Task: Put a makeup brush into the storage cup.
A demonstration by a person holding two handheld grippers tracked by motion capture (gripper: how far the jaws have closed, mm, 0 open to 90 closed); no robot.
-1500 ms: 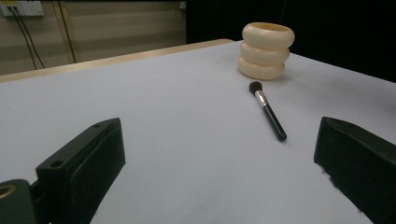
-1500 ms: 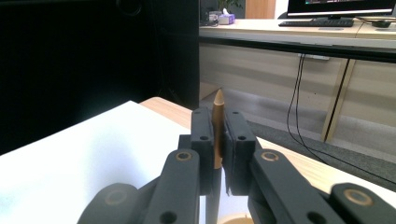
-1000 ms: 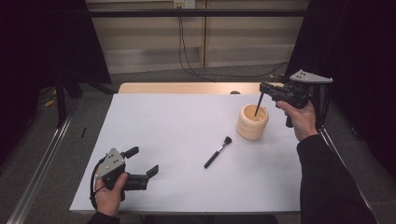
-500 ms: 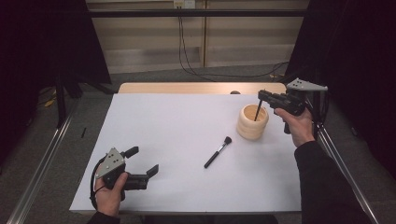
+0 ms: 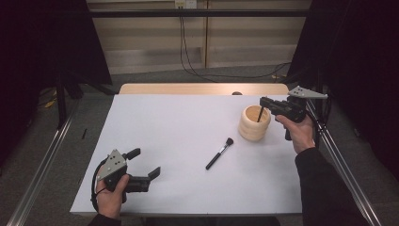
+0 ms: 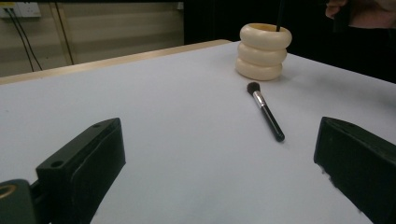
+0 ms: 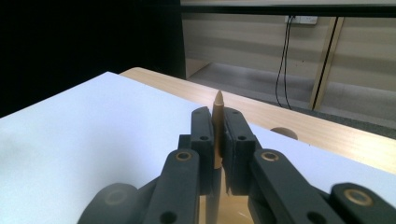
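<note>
Fingers of the right gripper [image 5: 264,106] are pressed together on a thin stick-like tool: in the right gripper view the two black pads [image 7: 201,140] clamp a slim tan handle [image 7: 217,126] whose pointed tip stands up above them, with no gap left on either side. From the high view the dark lower end of that same tool [image 5: 259,115] reaches down into the mouth of the cream ribbed holder [image 5: 254,125], which stands on the white table [image 5: 179,136] toward its far right part; the gripper sits just above and beside the holder's rim, held by the person's right hand [image 5: 297,131]. Whether the tool's end touches the inside of the holder cannot be told. The left gripper [image 5: 145,163] rests low at the near left corner of the table in the left hand [image 5: 111,197], its jaws spread wide with nothing between them; in the left gripper view only bare table lies in the gap. A black-handled makeup brush [image 5: 219,153] lies flat on the table between the two grippers, near the holder but not touching it, bristles pointing toward it.
</note>
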